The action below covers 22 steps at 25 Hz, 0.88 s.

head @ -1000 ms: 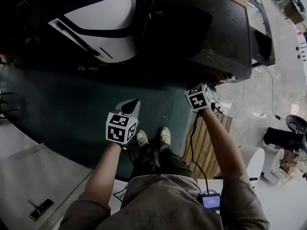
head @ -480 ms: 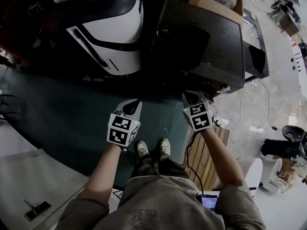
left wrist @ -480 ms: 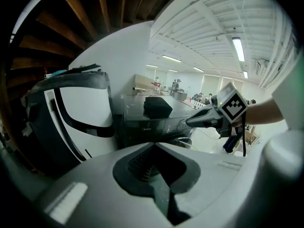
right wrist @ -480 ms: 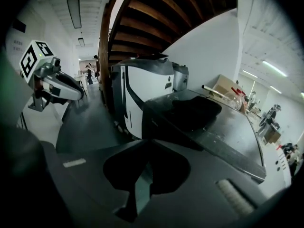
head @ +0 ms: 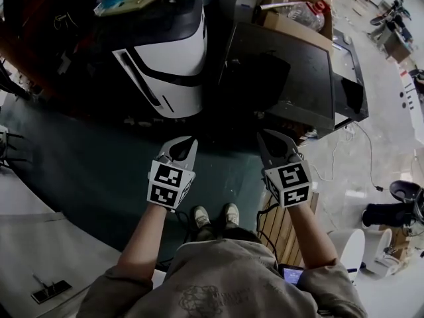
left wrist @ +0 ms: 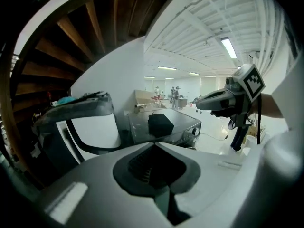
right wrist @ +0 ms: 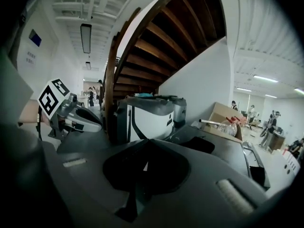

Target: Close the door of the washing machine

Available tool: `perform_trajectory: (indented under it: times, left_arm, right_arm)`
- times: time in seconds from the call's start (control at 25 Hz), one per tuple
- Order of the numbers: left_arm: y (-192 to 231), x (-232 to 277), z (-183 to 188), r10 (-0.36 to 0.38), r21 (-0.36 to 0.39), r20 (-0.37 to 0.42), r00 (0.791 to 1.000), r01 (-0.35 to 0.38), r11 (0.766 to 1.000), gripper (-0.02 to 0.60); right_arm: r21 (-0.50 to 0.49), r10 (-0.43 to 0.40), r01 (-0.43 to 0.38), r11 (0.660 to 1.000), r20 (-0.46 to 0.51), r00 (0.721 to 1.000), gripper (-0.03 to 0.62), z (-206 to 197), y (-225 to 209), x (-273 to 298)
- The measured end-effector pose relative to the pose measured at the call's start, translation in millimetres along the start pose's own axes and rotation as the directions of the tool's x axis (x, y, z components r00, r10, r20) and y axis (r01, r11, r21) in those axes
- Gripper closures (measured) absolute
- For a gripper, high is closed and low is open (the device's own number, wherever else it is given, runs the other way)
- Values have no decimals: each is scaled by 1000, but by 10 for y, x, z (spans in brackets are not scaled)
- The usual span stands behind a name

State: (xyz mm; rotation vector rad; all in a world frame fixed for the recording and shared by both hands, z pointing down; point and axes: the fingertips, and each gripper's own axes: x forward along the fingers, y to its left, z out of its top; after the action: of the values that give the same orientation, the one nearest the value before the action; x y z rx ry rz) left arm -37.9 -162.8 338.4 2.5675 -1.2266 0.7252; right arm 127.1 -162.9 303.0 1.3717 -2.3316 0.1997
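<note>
The washing machine is a dark grey box seen from above, with a black object lying on its top. A dark panel stands out at its right side; I cannot tell whether that is the door. Both grippers hang in front of the machine, apart from it and side by side. My left gripper is shut with nothing in it, its tips meeting. My right gripper is shut and empty too, pointing at the machine's front edge. The machine shows a knob on its front.
A white and black appliance stands left of the washing machine. A cardboard box with a bottle sits behind it. A wooden pallet and cables lie by my right foot. Wooden stairs rise overhead. Dark green floor spreads left.
Both grippers have risen, the right one more, so they now sit level with each other. The view has tipped up and shows more of both appliances.
</note>
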Motion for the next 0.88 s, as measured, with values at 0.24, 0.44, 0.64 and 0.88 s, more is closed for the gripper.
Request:
perform_trajectory:
  times: [0.24,0.44,0.64,0.88]
  left_arm:
    - [-53,-476,499,23,97,141,990,-37,995,469]
    - [-83,-836,822,29,127,233,972,-60,990,469]
    - [-128,-1093,1038,32,174,287,958,-85,981,469]
    - [-205,-1299,1135,24,201,320,947,-93,975,469]
  right_arm:
    - [-25,-2,5,1000,121,993,565,575,83,-436]
    - [-44,-14,24,999,212,977,565,918,149,-840]
    - [-50,-39,56,997,286,957,565,1158,235,-1220]
    - [-37,-33,49,998,348,937,565,1316,432,-1575]
